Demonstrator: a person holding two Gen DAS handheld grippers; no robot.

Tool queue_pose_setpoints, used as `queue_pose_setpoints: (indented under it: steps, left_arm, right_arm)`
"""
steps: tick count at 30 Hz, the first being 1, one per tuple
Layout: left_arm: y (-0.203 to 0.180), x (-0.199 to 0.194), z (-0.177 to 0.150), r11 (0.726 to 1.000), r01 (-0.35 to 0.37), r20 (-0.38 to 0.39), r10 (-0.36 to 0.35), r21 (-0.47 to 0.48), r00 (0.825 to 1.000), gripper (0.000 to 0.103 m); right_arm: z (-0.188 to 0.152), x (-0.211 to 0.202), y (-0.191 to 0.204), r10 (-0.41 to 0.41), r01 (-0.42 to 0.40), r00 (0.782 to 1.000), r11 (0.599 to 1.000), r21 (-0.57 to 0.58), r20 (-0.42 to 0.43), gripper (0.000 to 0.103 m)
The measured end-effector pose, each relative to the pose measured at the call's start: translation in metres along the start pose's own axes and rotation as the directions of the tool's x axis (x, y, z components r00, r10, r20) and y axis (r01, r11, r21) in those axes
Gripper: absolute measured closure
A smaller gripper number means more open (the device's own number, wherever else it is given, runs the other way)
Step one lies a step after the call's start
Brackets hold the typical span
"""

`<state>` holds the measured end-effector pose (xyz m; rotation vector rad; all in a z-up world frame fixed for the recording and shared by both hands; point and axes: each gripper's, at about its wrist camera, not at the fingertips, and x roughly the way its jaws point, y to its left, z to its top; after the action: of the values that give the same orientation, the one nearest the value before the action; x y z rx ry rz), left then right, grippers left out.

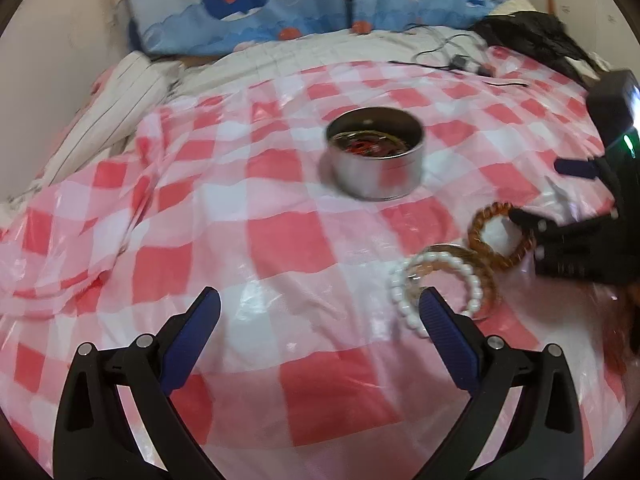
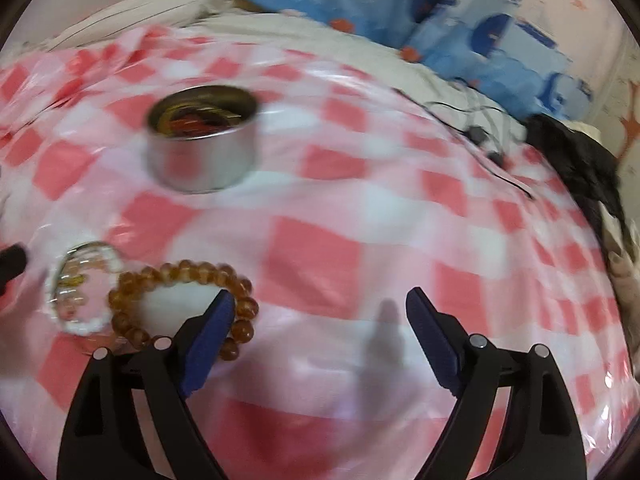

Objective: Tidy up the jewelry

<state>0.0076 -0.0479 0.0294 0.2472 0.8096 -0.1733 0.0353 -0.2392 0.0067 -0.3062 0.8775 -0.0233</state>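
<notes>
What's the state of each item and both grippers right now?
Round metal tin: upright on the checkered sheet, no lid on it, jewelry already inside.
Amber bead bracelet: flat on the sheet, outside the tin, one right finger over its edge, not gripped.
White bead bracelet: flat on the sheet, overlapping a clear bangle, outside the tin.
Left gripper: open, holds nothing.
Right gripper: open, holds nothing.

a glossy red-and-white checked plastic cloth [image 1: 280, 240] covers the bed. behind it lie a blue whale-print pillow [image 1: 304, 4], a black cable [image 1: 448, 60] and a dark garment [image 1: 532, 36].
</notes>
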Motion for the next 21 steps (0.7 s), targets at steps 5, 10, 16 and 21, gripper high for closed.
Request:
queue_pose_setpoints:
  steps: [5, 10, 16, 21]
  left_arm:
    - [-0.018, 0.003, 0.011, 0.987, 0.136, 0.028, -0.138, 0.083, 0.990, 0.007]
    - [-0.027, 0.022, 0.025, 0.982, 0.140, -0.011, -0.140, 0.123, 0.990, 0.020]
    - [-0.027, 0.039, 0.017, 0.983, 0.112, -0.069, -0.103, 0.143, 0.992, 0.039]
    - [-0.033, 0.038, 0.014, 0.976, 0.126, -0.065, -0.116, 0.175, 0.991, 0.095]
  right_arm:
    - [0.002, 0.002, -0.029, 0.158, -0.155, 0.987, 0.977, 0.147, -0.011, 0.020]
    - [0.004, 0.000, -0.034, 0.232, -0.228, 0.973, 0.952, 0.206, 0.004, 0.018]
    - [0.005, -0.001, -0.029, 0.260, -0.255, 0.966, 0.942, 0.216, 0.006, 0.017]
    - [0.004, 0.000, -0.027, 0.266, -0.261, 0.964, 0.941, 0.216, 0.003, 0.016]
